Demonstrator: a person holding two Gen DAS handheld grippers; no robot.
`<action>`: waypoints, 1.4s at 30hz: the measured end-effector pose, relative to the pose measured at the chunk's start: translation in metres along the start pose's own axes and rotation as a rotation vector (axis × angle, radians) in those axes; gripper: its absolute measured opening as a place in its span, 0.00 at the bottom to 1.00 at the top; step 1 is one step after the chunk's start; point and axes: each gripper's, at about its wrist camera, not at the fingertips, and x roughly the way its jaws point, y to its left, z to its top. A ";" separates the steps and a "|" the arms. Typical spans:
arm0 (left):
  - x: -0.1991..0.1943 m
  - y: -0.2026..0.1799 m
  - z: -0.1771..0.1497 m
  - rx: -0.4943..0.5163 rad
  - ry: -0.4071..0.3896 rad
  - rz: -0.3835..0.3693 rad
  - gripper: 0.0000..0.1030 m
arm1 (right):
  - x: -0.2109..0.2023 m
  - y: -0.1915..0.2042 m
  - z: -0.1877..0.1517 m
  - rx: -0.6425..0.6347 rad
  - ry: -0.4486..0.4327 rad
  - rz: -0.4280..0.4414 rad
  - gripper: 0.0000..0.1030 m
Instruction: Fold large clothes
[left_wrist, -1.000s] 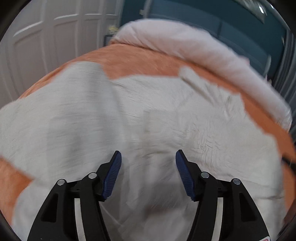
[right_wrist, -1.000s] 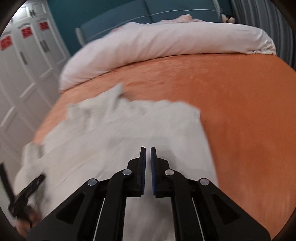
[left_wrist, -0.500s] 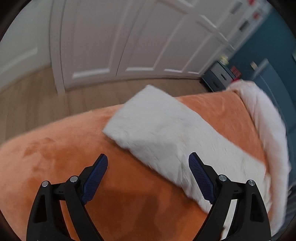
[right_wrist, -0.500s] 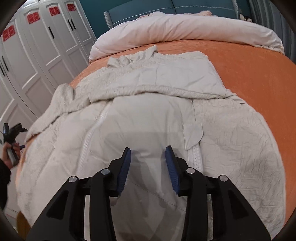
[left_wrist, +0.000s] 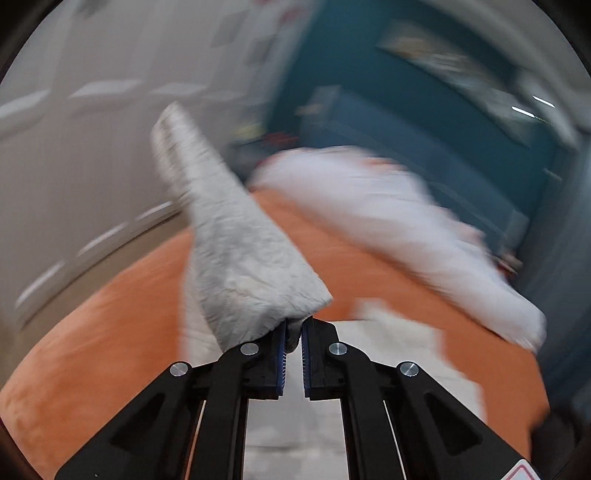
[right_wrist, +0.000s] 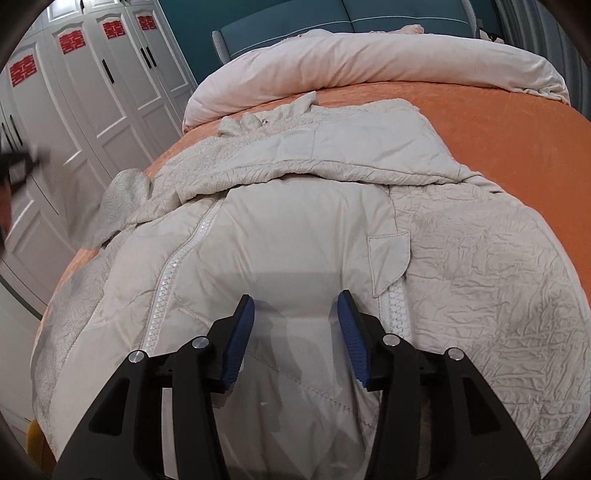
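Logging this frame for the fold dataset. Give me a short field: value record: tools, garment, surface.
left tool: shut on the fleecy sleeve, which is lifted off the bed
right tool: open, holding nothing, above the coat front
coat: cream, spread on the bed, zipper undone, pocket flap showing
surface: orange bedspread
background: rolled pale duvet at the head end, white wardrobe beside the bed
image quality: left wrist view motion-blurred, right wrist view sharp
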 end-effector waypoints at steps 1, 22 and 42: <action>-0.003 -0.048 -0.004 0.054 0.001 -0.080 0.03 | 0.000 0.000 0.000 0.004 -0.002 0.005 0.44; 0.063 -0.091 -0.144 0.163 0.270 0.039 0.61 | -0.026 -0.013 0.026 0.111 -0.078 0.125 0.55; 0.117 0.066 -0.171 -0.042 0.319 0.370 0.68 | 0.023 0.033 0.174 0.058 -0.246 0.168 0.07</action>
